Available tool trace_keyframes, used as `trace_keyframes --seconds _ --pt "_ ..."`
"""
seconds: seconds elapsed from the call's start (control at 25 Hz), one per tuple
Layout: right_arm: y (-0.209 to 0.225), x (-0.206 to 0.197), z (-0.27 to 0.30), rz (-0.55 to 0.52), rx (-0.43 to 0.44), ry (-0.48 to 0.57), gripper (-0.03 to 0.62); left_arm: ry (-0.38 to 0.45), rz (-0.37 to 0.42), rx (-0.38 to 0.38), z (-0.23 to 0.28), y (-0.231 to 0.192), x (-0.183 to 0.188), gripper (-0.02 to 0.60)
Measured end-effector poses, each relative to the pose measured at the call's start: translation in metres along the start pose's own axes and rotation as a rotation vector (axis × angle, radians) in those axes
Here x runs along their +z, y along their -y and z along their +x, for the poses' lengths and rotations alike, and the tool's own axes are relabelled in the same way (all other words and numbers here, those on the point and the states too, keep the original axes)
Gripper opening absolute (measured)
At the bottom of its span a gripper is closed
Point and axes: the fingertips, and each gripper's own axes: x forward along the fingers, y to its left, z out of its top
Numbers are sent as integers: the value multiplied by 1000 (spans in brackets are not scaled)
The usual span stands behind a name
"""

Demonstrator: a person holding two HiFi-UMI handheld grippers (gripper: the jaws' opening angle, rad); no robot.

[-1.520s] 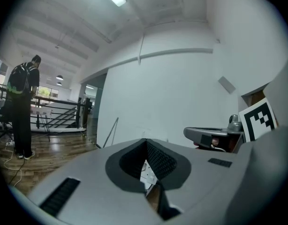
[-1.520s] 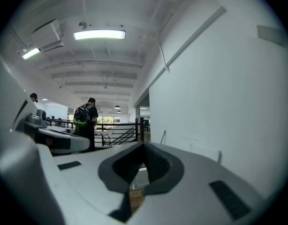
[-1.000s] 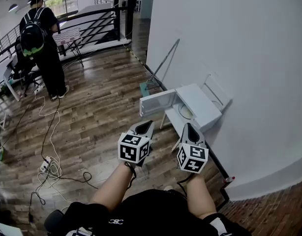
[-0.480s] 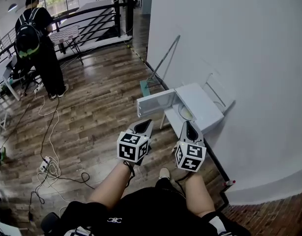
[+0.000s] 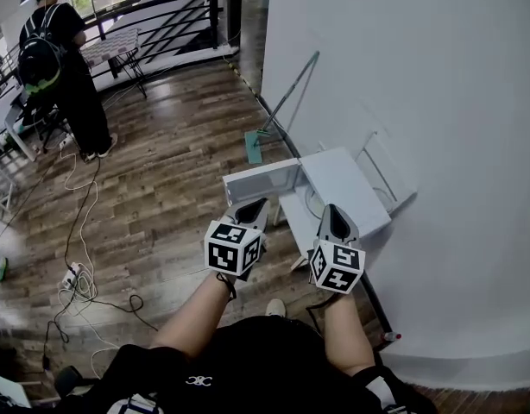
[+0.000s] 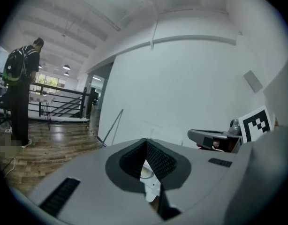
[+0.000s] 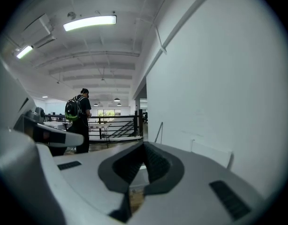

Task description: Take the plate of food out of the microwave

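A white microwave stands against the white wall above the wood floor, its door swung open to the left. Inside, only a pale plate rim shows; its food cannot be made out. Just before the opening, the left gripper and right gripper hover, jaws pressed together, holding nothing.

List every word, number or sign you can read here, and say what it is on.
No text is readable.
Square markers on the left gripper and right gripper: coded patterns, no letters.
White logo on the person's black shirt: too small to read.
Microwave: no label visible.
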Motion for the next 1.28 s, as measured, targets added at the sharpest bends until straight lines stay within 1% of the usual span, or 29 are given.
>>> trace_keyframes --seconds 0.2,0.4,0.52,0.68,0.8,0.96,1.12,1.2,1.28 --pt "21 -6 44 -37 67 -19 14 -10 -39 44 47 -6 0 0" --pt "33 -17 75 -54 138 -49 13 -34 -76 83 85 -10 -12 0" --pt "38 -27 90 -52 154 -77 14 -54 -100 97 99 -15 -23 0" --pt "32 -37 105 -75 156 -100 13 -83 -131 87 111 -26 -38 0" --pt "24 -58 117 -121 166 -141 14 -122 -161 79 124 -35 -61 0" --pt "5 -93 125 -146 187 -214 12 -170 -204 67 132 -53 -92 0" --pt "-3 -129 127 -166 186 -277 14 -230 -244 39 146 -66 -139 0" --pt "-4 -149 130 -184 185 -308 12 -246 -286 17 160 -72 -165 0" --pt "-2 -171 131 -206 179 -343 13 -262 -339 -10 175 -79 -192 32"
